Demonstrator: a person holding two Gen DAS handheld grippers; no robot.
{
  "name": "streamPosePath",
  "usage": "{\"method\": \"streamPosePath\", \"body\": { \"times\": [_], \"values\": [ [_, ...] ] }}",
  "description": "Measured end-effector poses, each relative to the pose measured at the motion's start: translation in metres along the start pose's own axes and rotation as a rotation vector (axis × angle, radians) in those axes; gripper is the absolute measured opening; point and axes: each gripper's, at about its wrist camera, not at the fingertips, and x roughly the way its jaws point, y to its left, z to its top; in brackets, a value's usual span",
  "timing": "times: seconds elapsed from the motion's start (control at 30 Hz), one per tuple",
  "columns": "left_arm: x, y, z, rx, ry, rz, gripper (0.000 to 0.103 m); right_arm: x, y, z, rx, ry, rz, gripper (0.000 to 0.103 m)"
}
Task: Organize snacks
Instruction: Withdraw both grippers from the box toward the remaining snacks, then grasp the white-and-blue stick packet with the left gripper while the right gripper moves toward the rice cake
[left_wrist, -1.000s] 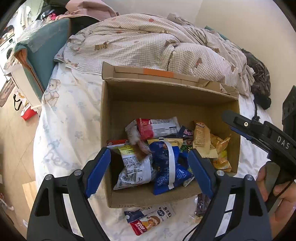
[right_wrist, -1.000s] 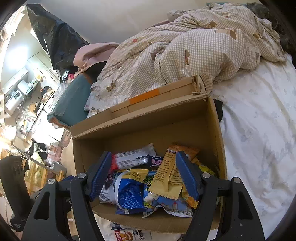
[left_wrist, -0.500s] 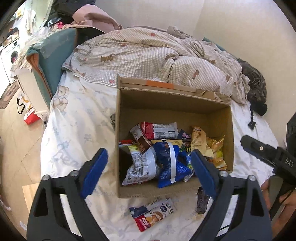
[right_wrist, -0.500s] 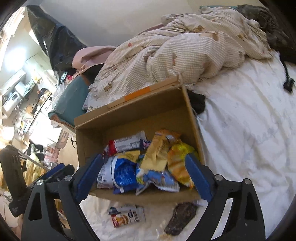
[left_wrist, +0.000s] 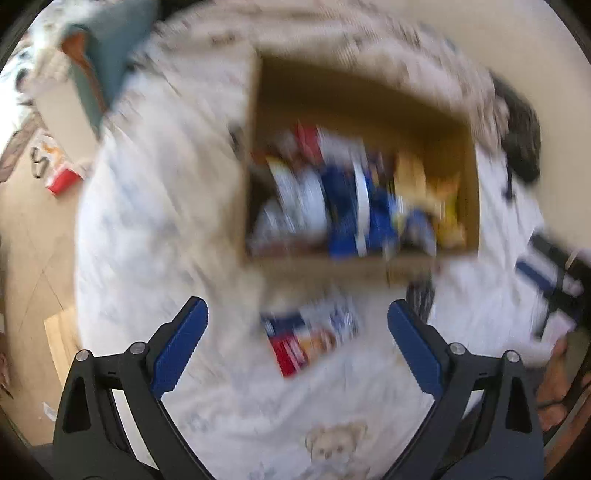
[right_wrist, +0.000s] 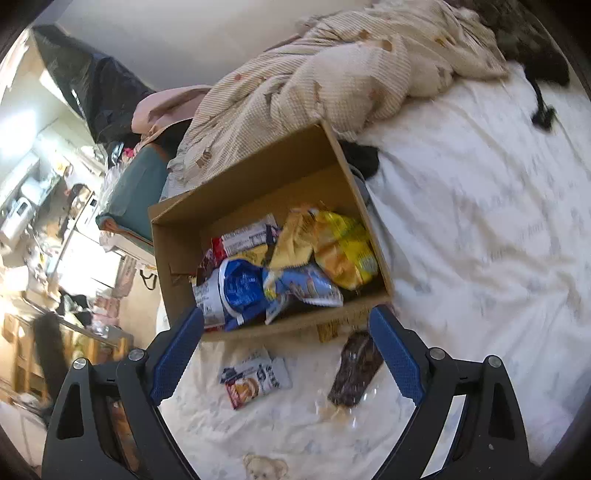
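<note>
The bed (right_wrist: 480, 229) has a white sheet with a pale teddy-bear print. An open brown cardboard box (right_wrist: 177, 258) with snack packets inside stands on it. At 6 o'clock from the box lie a white, red and blue flat snack packet (right_wrist: 255, 378) and a dark brown wrapped bar (right_wrist: 354, 373), apart from each other. At 12 o'clock from the box lies a crumpled beige checked quilt (right_wrist: 332, 81).

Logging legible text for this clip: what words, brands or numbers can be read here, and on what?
None can be read for certain.
Red-and-white snack packet on the sheet: print too small.
Blue packet in the cardboard box: white print, illegible.
Yellow packet: blurred.
White-and-red packet: lines of print, unreadable.
Left wrist view: all smeared.
</note>
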Motion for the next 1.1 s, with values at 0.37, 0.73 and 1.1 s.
{"method": "streamPosePath", "body": {
  "times": [0.37,0.73,1.1],
  "values": [
    [0.106,-0.070,-0.031,0.471,0.244,0.112,0.096,-0.013,-0.038,-0.008,0.073,0.015,-0.032,0.093],
    [0.123,-0.055,-0.040,0.366,0.335,0.019,0.096,-0.013,-0.031,-0.007,0.065,0.008,-0.011,0.093],
    [0.101,-0.093,-0.104,0.358,0.414,-0.147,0.096,-0.011,-0.021,-0.018,0.049,0.023,0.001,0.093]
  ]
}}
